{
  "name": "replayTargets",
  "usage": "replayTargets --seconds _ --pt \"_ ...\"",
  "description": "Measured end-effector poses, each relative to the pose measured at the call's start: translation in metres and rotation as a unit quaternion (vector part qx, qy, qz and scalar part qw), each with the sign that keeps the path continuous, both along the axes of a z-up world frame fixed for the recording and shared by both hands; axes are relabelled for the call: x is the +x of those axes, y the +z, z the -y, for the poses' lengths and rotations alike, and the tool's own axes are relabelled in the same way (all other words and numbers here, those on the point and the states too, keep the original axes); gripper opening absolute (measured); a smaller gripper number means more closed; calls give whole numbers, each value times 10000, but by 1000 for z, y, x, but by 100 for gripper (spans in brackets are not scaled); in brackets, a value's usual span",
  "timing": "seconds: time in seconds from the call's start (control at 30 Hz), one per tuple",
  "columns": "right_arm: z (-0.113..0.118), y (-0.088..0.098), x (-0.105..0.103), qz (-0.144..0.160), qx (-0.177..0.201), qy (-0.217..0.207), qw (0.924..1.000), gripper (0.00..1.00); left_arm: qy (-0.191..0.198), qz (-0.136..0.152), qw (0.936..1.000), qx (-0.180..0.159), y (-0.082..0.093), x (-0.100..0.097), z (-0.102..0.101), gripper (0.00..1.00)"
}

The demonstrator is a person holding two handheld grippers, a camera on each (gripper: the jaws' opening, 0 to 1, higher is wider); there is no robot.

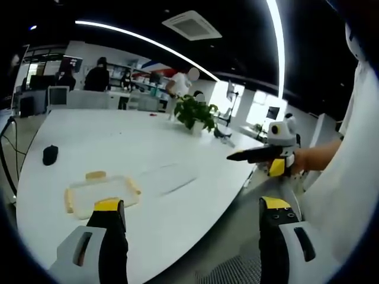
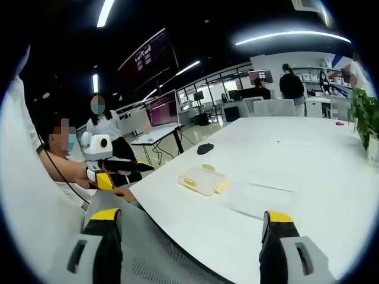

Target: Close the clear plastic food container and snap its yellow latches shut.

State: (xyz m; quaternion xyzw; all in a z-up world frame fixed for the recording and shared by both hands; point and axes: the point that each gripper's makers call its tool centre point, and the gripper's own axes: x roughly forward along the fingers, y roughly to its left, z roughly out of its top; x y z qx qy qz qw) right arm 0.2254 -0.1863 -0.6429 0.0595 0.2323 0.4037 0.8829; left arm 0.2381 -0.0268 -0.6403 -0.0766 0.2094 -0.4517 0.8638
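Left gripper (image 1: 189,213): black fingers with yellow tips spread wide, nothing between them, held off worktop edge. Right gripper (image 2: 190,225): same black fingers, yellow tips, spread wide, empty. Clear plastic food container (image 1: 102,192), shallow rectangle with rounded corners and yellow latches (image 1: 95,175) on its sides, lies flat on smooth white worktop (image 1: 148,154) near its front edge, apart from both grippers. Small dark oval mouse (image 1: 50,154) farther back. Leafy potted plant (image 1: 195,113) at far side.

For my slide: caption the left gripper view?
Open left gripper hovers near food container on white table.
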Motion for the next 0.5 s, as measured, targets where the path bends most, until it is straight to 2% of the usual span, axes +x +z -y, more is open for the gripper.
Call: replayTargets --seconds 0.5 --pt "0 0 1 20 -6 -9 10000 99 15 20 10000 -26 1 0 0 92"
